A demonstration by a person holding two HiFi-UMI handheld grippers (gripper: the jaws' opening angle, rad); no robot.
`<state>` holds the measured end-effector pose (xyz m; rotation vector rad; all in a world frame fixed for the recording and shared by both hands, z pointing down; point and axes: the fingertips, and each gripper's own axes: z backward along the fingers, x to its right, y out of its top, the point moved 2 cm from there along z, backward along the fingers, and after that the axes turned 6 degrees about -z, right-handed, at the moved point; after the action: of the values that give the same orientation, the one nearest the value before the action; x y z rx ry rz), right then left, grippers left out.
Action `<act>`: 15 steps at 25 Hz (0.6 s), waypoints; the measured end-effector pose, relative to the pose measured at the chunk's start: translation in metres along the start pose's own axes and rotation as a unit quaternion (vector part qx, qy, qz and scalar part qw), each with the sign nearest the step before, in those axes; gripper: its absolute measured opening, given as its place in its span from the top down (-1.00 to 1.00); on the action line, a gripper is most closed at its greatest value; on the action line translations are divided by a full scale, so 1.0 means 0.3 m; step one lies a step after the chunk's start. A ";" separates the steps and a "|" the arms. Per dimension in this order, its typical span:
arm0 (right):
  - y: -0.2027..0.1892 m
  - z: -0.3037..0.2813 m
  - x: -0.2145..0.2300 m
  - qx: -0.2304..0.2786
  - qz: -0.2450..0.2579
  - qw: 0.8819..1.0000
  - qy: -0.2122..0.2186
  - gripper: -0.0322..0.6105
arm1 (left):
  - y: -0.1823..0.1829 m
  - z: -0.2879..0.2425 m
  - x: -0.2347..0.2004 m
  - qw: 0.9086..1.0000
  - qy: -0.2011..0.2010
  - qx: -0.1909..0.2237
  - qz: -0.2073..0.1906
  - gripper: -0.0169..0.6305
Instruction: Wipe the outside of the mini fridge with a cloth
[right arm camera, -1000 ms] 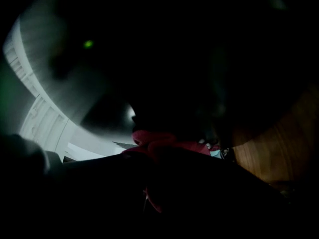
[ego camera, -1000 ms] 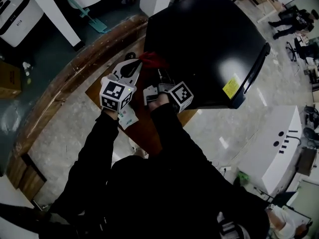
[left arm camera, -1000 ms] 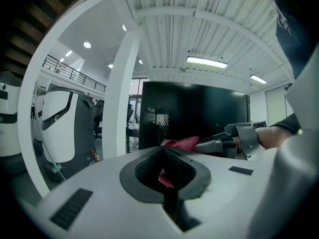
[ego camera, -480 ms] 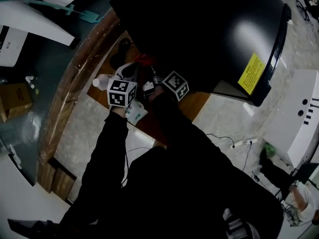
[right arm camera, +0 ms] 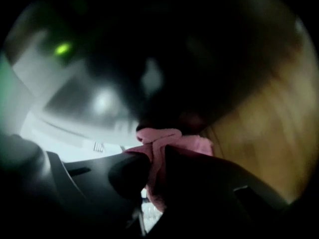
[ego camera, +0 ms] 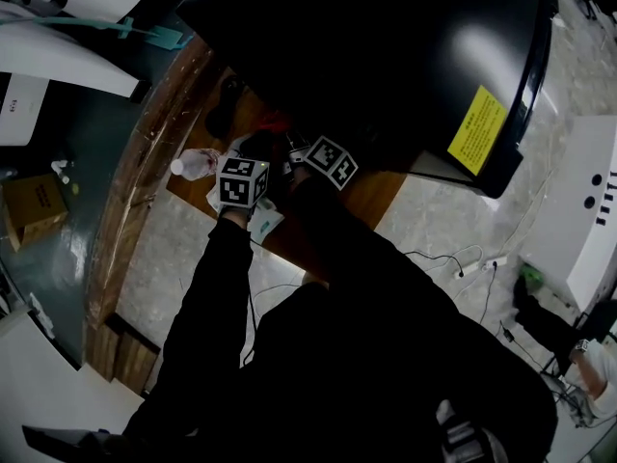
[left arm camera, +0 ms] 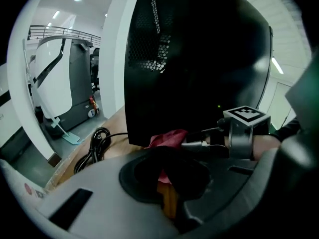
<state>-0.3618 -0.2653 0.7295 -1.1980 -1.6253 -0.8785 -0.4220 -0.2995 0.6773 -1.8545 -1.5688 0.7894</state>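
Observation:
The black mini fridge (ego camera: 386,56) stands on a wooden board (ego camera: 376,201), with a yellow label (ego camera: 475,128) on its top. Low at its side wall sits a red cloth (ego camera: 275,122), bunched up. My left gripper (ego camera: 262,145) is shut on the cloth (left arm camera: 167,138), and a red strip runs down between its dark jaws (left arm camera: 163,171). My right gripper (ego camera: 294,149) comes in from the right beside it, its marker cube (left arm camera: 244,121) level with the cloth. It too is shut on the cloth (right arm camera: 159,143), right against the fridge wall (right arm camera: 199,59).
A coiled black cable (left arm camera: 94,143) lies on the board left of the fridge. A plastic bottle (ego camera: 196,165) and a white packet (ego camera: 262,222) lie near the board's edge. White machines (ego camera: 598,220) stand around, and a power strip (ego camera: 482,263) is on the floor.
Both grippers have drawn closer together and nearer the foot of the fridge's side. The cloth now sits in the fridge's shadow. The head view has swung, so the fridge fills more of the top.

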 end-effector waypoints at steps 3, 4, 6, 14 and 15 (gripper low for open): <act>-0.007 0.101 -0.089 -0.019 0.055 0.998 0.026 0.73 | 0.044 0.071 0.045 1.000 -0.005 0.028 -0.003 0.93; -0.006 0.148 -0.126 -0.021 0.071 0.997 0.036 0.73 | 0.066 0.109 0.065 0.999 -0.007 0.041 -0.004 0.93; 0.001 0.258 -0.209 -0.021 0.114 0.992 0.056 0.74 | 0.122 0.206 0.115 0.997 -0.016 0.071 -0.013 0.93; -0.001 0.773 -0.544 0.003 0.383 0.918 0.099 0.74 | 0.324 0.629 0.402 0.977 -0.071 0.199 -0.035 0.93; -0.008 0.840 -0.581 0.008 0.411 0.906 0.103 0.74 | 0.339 0.671 0.447 0.973 -0.080 0.212 -0.040 0.93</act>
<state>-0.4065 -0.0924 0.4806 -1.5344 -0.8097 -0.4150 -0.4896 -0.1704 0.4593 -1.4415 -1.4210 1.1574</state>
